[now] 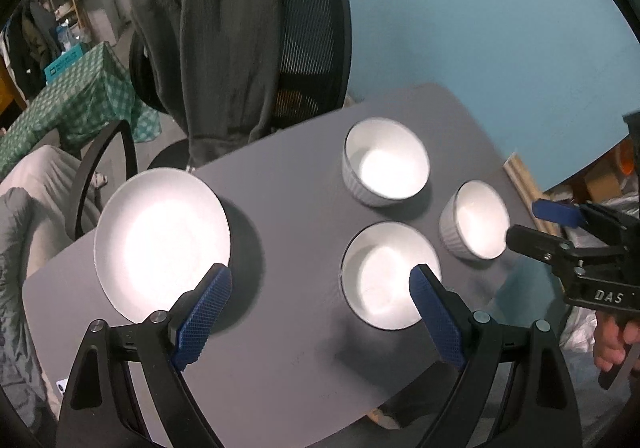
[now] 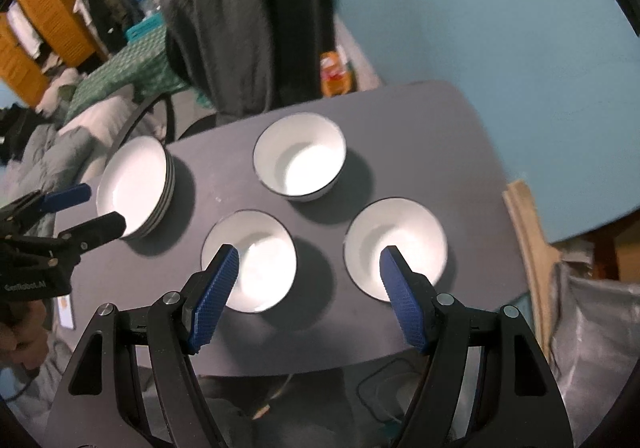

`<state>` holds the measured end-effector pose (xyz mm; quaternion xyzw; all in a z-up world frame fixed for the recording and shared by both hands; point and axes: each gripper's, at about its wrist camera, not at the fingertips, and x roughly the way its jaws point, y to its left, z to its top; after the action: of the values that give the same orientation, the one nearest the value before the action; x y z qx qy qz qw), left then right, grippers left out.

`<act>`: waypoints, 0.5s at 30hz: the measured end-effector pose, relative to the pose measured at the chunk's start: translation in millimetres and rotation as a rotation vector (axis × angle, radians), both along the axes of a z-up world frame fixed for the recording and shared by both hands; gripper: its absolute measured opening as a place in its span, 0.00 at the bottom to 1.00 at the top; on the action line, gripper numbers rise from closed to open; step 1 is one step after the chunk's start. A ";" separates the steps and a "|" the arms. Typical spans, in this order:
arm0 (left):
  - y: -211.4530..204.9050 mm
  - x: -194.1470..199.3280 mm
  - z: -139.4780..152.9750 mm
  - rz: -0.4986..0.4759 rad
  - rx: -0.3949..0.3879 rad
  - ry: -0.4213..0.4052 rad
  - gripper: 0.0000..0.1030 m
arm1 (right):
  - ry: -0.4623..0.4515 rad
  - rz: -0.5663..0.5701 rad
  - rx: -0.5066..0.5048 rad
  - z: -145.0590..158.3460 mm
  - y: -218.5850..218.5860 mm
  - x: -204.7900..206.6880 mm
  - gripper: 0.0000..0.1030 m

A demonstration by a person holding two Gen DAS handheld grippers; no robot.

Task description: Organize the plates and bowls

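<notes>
Currently the stack of plates (image 2: 134, 188) sits at 9 o'clock on the grey table (image 2: 440, 136), w/ three white bowls (image 2: 300, 162) (image 2: 248, 262) (image 2: 396, 246) clustered apart from it at centre and 3 o'clock, none nested yet. Likely they're spread out so each can be picked singly. Left gripper (image 1: 320, 312) hovers above the table betw plates and nearest bowl, jaws wide apart, holding nothing. Right gripper (image 2: 308, 300) hangs over the two near bowls, jaws also spread wide and empty, prob sized to straddle a bowl rim. A chair (image 1: 312, 28) w/ a dark jacket (image 1: 224, 40) stands at 12 o'clock beyond the table
</notes>
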<state>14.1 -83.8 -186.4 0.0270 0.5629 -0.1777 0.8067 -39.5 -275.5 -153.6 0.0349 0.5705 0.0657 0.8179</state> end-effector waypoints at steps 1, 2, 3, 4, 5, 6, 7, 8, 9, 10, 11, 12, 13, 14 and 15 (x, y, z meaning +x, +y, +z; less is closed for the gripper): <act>-2.0 0.7 -5.4 0.000 0.009 0.008 0.89 | 0.011 0.011 0.006 -7.1 0.8 3.1 0.70; -3.5 0.8 -9.8 0.002 0.013 0.013 0.89 | 0.029 0.023 0.004 -16.2 2.1 6.7 0.70; -4.8 0.1 -12.9 0.004 0.014 0.013 0.89 | 0.045 0.037 -0.001 -25.3 3.6 10.7 0.70; -5.7 0.0 -16.5 0.008 0.018 0.015 0.89 | 0.057 0.050 -0.011 -33.7 5.5 14.5 0.70; -7.6 0.9 -22.1 0.013 0.029 0.023 0.89 | 0.067 0.068 -0.022 -41.3 8.0 18.0 0.70; -9.2 1.9 -26.0 0.014 0.033 0.028 0.89 | 0.073 0.084 -0.027 -46.7 10.0 20.6 0.70; -11.2 2.5 -31.4 0.017 0.040 0.033 0.89 | 0.076 0.099 -0.030 -51.8 11.8 22.9 0.70; -13.6 3.1 -37.3 0.021 0.052 0.041 0.89 | 0.080 0.116 -0.035 -57.7 14.5 26.3 0.70; -14.5 3.9 -42.3 0.021 0.058 0.050 0.89 | 0.084 0.130 -0.033 -60.7 16.3 28.2 0.70; -15.8 4.9 -48.0 0.022 0.060 0.064 0.89 | 0.089 0.143 -0.026 -63.5 18.3 29.7 0.70; -17.0 5.7 -53.5 0.025 0.064 0.076 0.89 | 0.092 0.154 -0.018 -66.6 20.0 31.8 0.70; -18.0 7.1 -57.5 0.028 0.068 0.086 0.86 | 0.093 0.164 -0.011 -70.1 21.7 33.0 0.70; -19.5 8.1 -61.9 0.029 0.070 0.103 0.86 | 0.096 0.173 -0.007 -73.8 23.3 34.9 0.70; -21.0 9.0 -66.9 0.025 0.063 0.122 0.86 | 0.100 0.179 -0.008 -76.6 25.0 36.3 0.70; -21.9 9.7 -72.2 0.025 0.057 0.134 0.86 | 0.110 0.191 -0.010 -81.2 26.6 38.1 0.70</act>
<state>23.8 -105.6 -258.6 0.0310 0.6207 -0.1530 0.7683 -1.4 -248.9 -234.8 -0.0203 0.6158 0.1383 0.7754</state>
